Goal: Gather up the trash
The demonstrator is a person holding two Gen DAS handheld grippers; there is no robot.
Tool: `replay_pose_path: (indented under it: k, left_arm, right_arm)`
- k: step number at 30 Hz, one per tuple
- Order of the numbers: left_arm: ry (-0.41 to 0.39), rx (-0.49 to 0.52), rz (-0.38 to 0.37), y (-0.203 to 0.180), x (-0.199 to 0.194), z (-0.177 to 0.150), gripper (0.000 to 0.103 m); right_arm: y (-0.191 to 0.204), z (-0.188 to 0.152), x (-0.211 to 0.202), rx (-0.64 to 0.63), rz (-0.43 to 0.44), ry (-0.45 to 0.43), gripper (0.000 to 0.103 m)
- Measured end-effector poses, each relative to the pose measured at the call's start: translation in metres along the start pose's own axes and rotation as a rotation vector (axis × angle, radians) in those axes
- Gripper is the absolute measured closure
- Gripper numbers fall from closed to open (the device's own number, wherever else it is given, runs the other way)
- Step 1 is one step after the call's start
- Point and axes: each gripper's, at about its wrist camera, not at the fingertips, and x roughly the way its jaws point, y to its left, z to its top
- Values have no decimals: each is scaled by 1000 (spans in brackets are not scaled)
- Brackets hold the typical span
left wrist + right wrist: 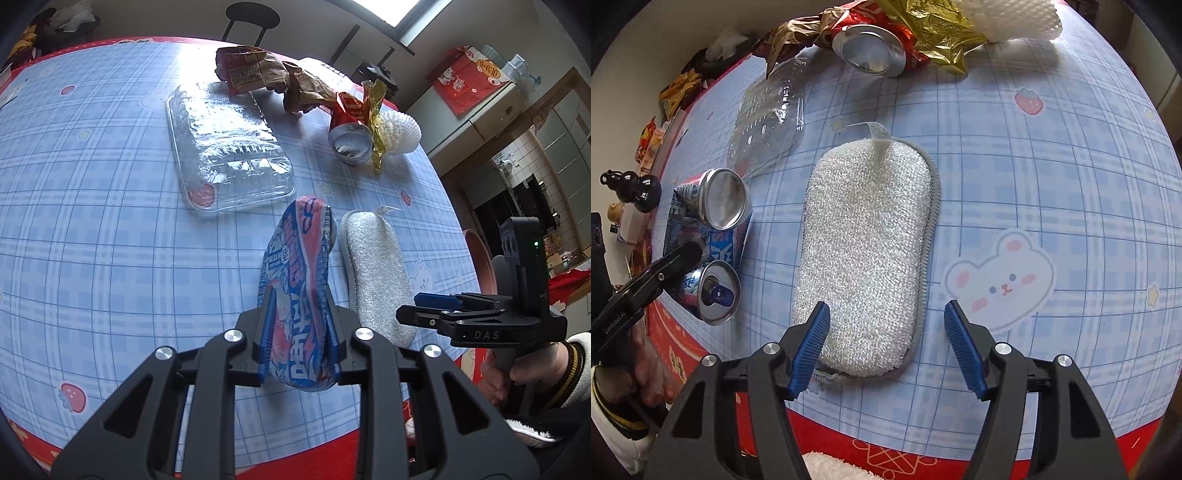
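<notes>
Main bit of trash right now is the crushed can (pixel 299 295), blue and pink print. It's sitting just left of the white scrub pad (pixel 864 236), far end down on the desk (pixel 1052 166). My left gripper (pixel 297 293) has it deep between the jaws, and as far as I can see both pads are pressed against its sides, so I'd call that clenched on the can.

My right gripper (pixel 887 303) is at the near end of the scrub pad with the jaws spread wide and nothing gripped. 1 pad is over the scrub pad's near left corner, the other is off its right edge above bare cloth. Can't tell if either one touches.

Past the scrub pad's far left side there's a clear plastic tray (pixel 229 147) lying flat. Straight beyond the scrub pad's far end are a red can (pixel 349 129) on its side, some gold foil (pixel 376 110) and a white foam net (pixel 400 129), all bunched together. A crumpled brown paper bag (pixel 288 77) is just left of that bunch.
</notes>
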Motion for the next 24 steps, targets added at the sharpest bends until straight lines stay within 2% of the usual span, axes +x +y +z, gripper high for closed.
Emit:
replay_pose_path:
  k: [8, 9, 10, 12, 15, 19, 24]
  left_arm:
    - [32, -33, 28, 13, -1, 4, 76]
    - [31, -35, 24, 15, -2, 4, 80]
    - [27, -37, 16, 16, -3, 4, 93]
    - [19, -43, 21, 17, -7, 4, 96]
    - [-3, -54, -21, 15, -12, 5, 96]
    - [-6, -72, -109, 1, -10, 9, 96]
    - [42, -74, -160, -20, 17, 9, 96]
  right_arm:
    - [-4, -1, -3, -3, 5, 1, 37]
    - [-4, -1, -3, -5, 6, 1, 36]
    - [-2, -1, -2, -9, 4, 2, 34]
    - [1, -1, 0, -22, 0, 4, 32]
    - [5, -1, 2, -37, -12, 6, 30]
    - [1, 0, 1, -8, 17, 4, 31]
    - [-7, -1, -2, 24, 55, 5, 39]
